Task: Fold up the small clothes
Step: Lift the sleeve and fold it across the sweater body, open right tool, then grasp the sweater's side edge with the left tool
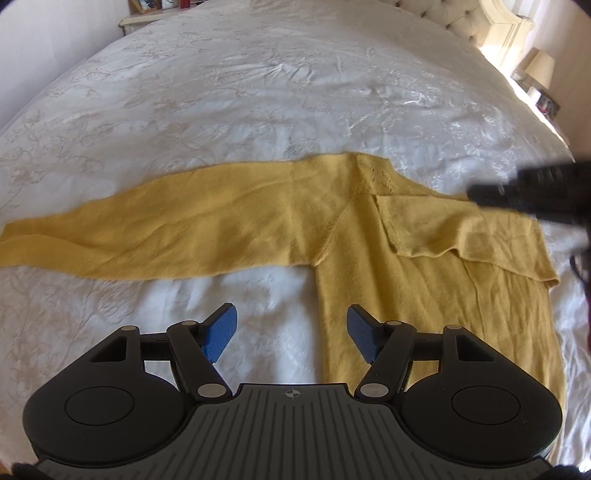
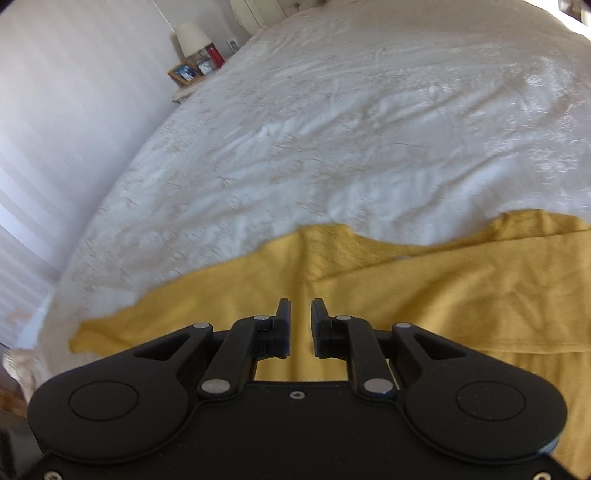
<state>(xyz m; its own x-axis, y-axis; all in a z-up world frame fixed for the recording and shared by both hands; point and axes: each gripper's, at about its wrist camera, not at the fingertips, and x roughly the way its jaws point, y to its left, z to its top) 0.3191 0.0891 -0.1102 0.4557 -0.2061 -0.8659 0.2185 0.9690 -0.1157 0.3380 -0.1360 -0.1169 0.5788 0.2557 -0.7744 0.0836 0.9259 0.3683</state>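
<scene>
A mustard-yellow knit sweater [image 1: 388, 266] lies flat on the white bedspread [image 1: 258, 92]. Its left sleeve [image 1: 166, 229] stretches out to the left; its right sleeve [image 1: 443, 229] is folded across the body. My left gripper [image 1: 291, 332] is open and empty, hovering over the sweater's left side edge below the armpit. My right gripper [image 2: 300, 325] hovers over the sweater [image 2: 424, 295] with its jaws narrowly apart and nothing between them. It also shows blurred in the left wrist view [image 1: 532, 192], at the sweater's far right.
The bedspread [image 2: 332, 129] extends far beyond the sweater. A nightstand with a lamp [image 2: 190, 38], picture frames and a red item stands by the wall. A tufted headboard [image 1: 461, 18] and another lamp [image 1: 539, 66] are at the far right.
</scene>
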